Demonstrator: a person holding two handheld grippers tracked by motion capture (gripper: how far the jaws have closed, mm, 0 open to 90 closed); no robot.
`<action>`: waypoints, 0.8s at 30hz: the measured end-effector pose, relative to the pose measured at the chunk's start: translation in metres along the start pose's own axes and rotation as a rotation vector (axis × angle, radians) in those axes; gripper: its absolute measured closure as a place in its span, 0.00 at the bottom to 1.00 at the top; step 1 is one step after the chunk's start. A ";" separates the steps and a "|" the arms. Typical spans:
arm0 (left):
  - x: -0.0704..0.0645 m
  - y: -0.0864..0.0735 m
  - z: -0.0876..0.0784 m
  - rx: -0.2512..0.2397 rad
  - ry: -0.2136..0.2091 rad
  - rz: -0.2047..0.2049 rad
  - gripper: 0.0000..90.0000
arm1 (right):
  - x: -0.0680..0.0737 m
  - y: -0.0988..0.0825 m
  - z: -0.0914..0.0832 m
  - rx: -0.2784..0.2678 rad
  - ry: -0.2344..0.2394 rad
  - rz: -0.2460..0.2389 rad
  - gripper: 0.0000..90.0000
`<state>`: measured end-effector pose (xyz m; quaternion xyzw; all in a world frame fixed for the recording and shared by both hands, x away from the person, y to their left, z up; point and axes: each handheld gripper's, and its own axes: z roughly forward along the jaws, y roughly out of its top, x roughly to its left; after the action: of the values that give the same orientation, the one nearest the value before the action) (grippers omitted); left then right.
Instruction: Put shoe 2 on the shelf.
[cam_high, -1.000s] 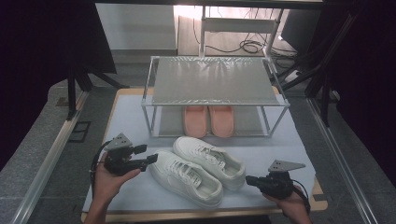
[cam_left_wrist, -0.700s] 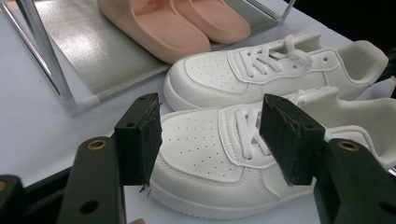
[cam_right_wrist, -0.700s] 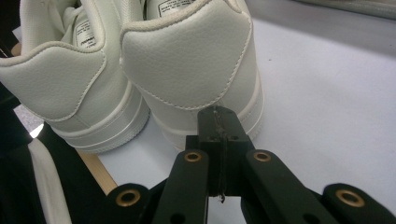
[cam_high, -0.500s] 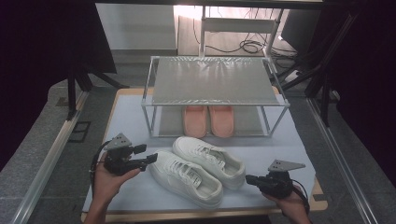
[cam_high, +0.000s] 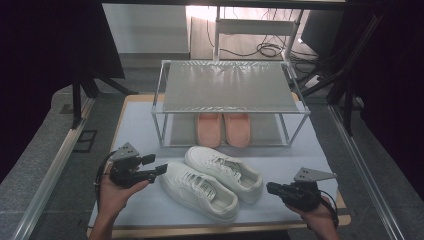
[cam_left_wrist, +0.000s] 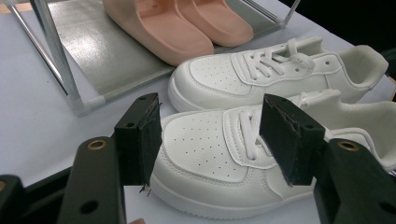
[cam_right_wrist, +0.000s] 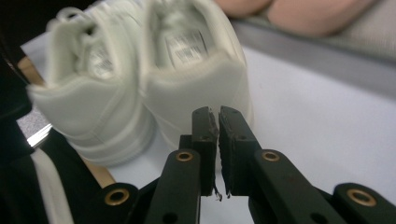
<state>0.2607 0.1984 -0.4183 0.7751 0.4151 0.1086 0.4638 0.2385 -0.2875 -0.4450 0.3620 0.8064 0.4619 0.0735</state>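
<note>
Two white sneakers lie side by side on the pale mat, the near one (cam_high: 200, 190) (cam_left_wrist: 205, 149) and the far one (cam_high: 225, 167) (cam_left_wrist: 261, 74). My left gripper (cam_high: 156, 164) (cam_left_wrist: 212, 121) is open, its jaws spread wide just short of the near sneaker's toe and not touching it. My right gripper (cam_high: 270, 187) (cam_right_wrist: 215, 114) hovers behind the sneakers' heels (cam_right_wrist: 196, 84). Its jaws have just been opening; only a thin slit parts the pads, with nothing between them.
A metal two-level rack (cam_high: 227, 85) stands at the back of the mat, its leg (cam_left_wrist: 56, 56) close ahead of my left gripper. A pair of pink slippers (cam_high: 222, 129) (cam_left_wrist: 163, 28) rests on its lower shelf. The wooden table edge (cam_high: 200, 231) runs along the front.
My right gripper has lifted slightly behind the heels. The left gripper and both sneakers have kept still.
</note>
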 end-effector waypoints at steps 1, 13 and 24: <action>0.000 0.000 0.000 0.001 0.000 -0.001 0.44 | 0.003 0.006 0.000 -0.001 0.015 -0.012 0.92; 0.000 0.000 0.003 0.006 -0.006 -0.001 0.44 | 0.045 0.066 0.055 0.058 0.139 -0.111 0.85; 0.002 -0.001 0.000 0.001 -0.006 -0.005 0.44 | 0.066 0.078 0.102 0.148 0.161 -0.140 0.79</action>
<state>0.2615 0.1996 -0.4195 0.7744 0.4160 0.1050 0.4650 0.2770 -0.1493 -0.4254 0.2709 0.8648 0.4225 0.0140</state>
